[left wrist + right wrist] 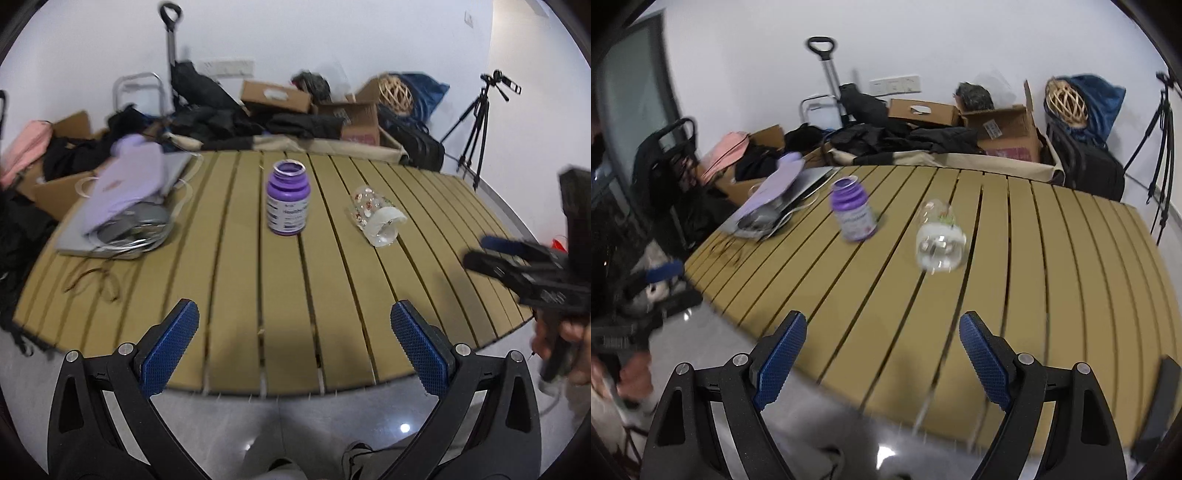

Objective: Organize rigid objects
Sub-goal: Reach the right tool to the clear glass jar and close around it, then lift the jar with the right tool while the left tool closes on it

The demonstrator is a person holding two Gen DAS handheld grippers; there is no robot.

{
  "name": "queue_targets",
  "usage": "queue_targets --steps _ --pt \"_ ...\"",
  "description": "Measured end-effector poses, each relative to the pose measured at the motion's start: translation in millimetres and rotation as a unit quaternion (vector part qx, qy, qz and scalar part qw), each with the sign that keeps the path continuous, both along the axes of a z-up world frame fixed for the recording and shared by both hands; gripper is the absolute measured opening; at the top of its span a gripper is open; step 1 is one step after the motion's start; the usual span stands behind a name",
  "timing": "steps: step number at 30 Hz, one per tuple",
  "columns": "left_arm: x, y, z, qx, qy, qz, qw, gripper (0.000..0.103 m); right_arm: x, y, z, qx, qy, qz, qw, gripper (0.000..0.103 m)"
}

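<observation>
the purple bottle (288,198) stands up straight on the slatted table (229,295), near the middle, with no cap on its top. the glass cup (376,215) lies on its side just to the right of the bottle, close but not touching it. its long way runs from the far side of the table toward the near side, and its open mouth looks toward the near edge and a bit to the right.

both things are out in front of the fingers, well apart from them. the left gripper (294,338) looks almost straight at the purple bottle, so the bottle is the easy one for it. the right gripper (882,350) looks almost straight at the glass cup (938,238), with the bottle (853,210) off to its left. so each hand seems to have its own thing ahead of it.

the left gripper's blue pads (171,347) are wide apart and hold nothing. the right gripper's blue pads (781,363) are wide apart too, and they touch nothing. both hang over the near edge of the table.

i think the cup may roll if it gets bumped, since it lies on its round side.
</observation>
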State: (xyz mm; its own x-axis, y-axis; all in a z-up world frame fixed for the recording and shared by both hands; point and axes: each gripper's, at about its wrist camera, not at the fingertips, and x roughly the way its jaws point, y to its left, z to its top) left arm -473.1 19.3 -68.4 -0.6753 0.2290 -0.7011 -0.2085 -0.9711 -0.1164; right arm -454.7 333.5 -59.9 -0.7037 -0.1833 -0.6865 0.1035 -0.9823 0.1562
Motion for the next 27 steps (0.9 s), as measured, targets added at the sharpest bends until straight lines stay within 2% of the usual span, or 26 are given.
queue_targets --steps 4,10,12,13,14,15,17,18,20,21,23,24,25,27 --pt "-45.5 2.9 -18.0 0.018 -0.023 -0.004 0.9996 0.101 -72.5 4.8 -23.0 0.024 -0.009 -0.020 0.999 0.089" --pt "-83.7 3.1 -29.7 0.023 -0.011 -0.010 0.9996 0.101 -150.0 23.2 -66.8 0.003 -0.054 -0.050 0.997 0.089" --pt "-95.4 2.6 -35.1 0.027 -0.017 -0.010 0.9995 0.101 -157.8 29.1 -78.6 -0.022 -0.070 -0.048 0.996 0.071" --pt "-99.9 0.9 -39.2 0.032 -0.022 -0.011 0.9992 0.101 -155.0 31.0 -80.9 -0.041 -0.069 -0.046 0.996 0.066" --pt "-104.2 0.7 -41.0 0.036 -0.026 -0.012 0.9989 0.101 -150.3 28.2 -80.2 -0.050 -0.066 -0.036 0.996 0.065" --pt "-106.5 -0.5 -43.3 0.045 -0.030 -0.015 0.9985 0.101 -143.9 18.8 -79.1 -0.049 -0.062 -0.003 0.997 0.065" --pt "-111.8 -0.3 -46.7 0.060 -0.037 -0.025 0.9972 0.101 -124.1 -16.6 -76.3 0.014 -0.040 0.061 0.997 0.065" --pt "-112.7 1.2 -47.4 0.068 -0.041 -0.036 0.9962 0.100 -113.1 -36.9 -76.8 0.041 -0.033 0.102 0.993 0.065" --pt "-115.6 4.9 -47.0 0.090 -0.046 -0.065 0.9927 0.099 -92.3 -72.2 -78.6 0.061 -0.023 0.181 0.981 0.065" --pt "-116.8 5.9 -46.4 0.100 -0.046 -0.075 0.9912 0.096 -83.9 -87.4 -80.3 0.076 -0.017 0.209 0.975 0.065" --pt "-120.0 6.4 -48.9 0.110 -0.049 -0.078 0.9896 0.082 -69.3 -111.1 -81.2 0.115 0.007 0.244 0.963 0.065" --pt "-121.9 7.5 -51.4 0.109 -0.056 -0.075 0.9896 0.070 -63.7 -120.2 -81.4 0.124 0.015 0.259 0.958 0.066" --pt "-125.6 9.4 -57.3 0.104 -0.071 -0.072 0.9894 0.060 -61.2 -122.8 -81.4 0.120 0.016 0.269 0.955 0.066" --pt "-130.2 14.0 -73.5 0.082 -0.103 -0.067 0.9890 0.052 -57.5 -126.2 -82.2 0.121 0.019 0.273 0.954 0.067"
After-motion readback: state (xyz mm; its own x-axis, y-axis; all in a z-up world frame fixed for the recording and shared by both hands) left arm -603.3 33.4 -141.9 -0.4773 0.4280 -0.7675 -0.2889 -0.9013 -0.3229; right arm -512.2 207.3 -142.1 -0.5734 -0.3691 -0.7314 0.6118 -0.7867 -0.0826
